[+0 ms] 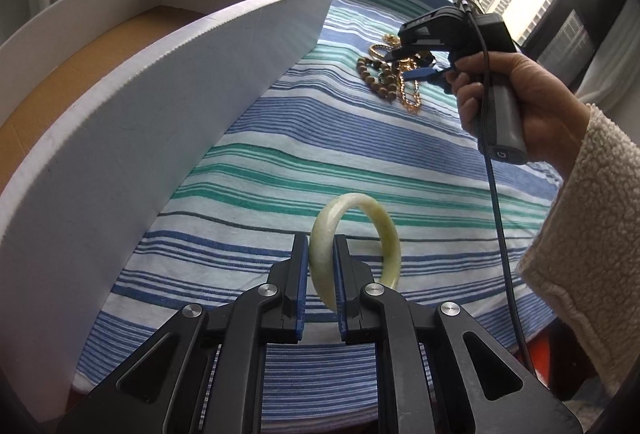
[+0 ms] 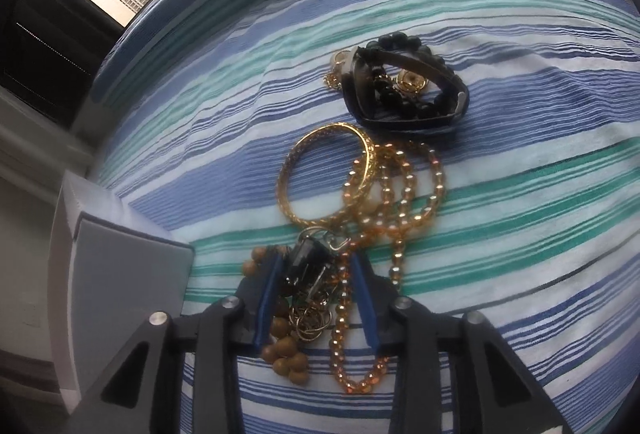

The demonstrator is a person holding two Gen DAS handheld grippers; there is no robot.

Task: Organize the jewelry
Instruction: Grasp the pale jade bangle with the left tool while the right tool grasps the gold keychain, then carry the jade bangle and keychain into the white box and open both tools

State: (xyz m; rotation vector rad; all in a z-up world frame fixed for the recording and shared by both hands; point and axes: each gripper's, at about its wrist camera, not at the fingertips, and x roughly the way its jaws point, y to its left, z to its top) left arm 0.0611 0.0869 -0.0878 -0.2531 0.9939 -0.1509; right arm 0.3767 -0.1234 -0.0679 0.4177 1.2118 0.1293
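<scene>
On left wrist view only: jade bangle (image 1: 352,234) clamped upright by left gripper (image 1: 322,254), beside white box (image 1: 168,138). Right gripper (image 2: 316,270) part-open, straddling jewelry pile (image 2: 320,298).

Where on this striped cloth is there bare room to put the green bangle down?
Bare striped cloth lies between the white box and the right hand, ahead of the green bangle. It is crowded farther back, where the jewelry pile lies tangled under the right gripper.
</scene>
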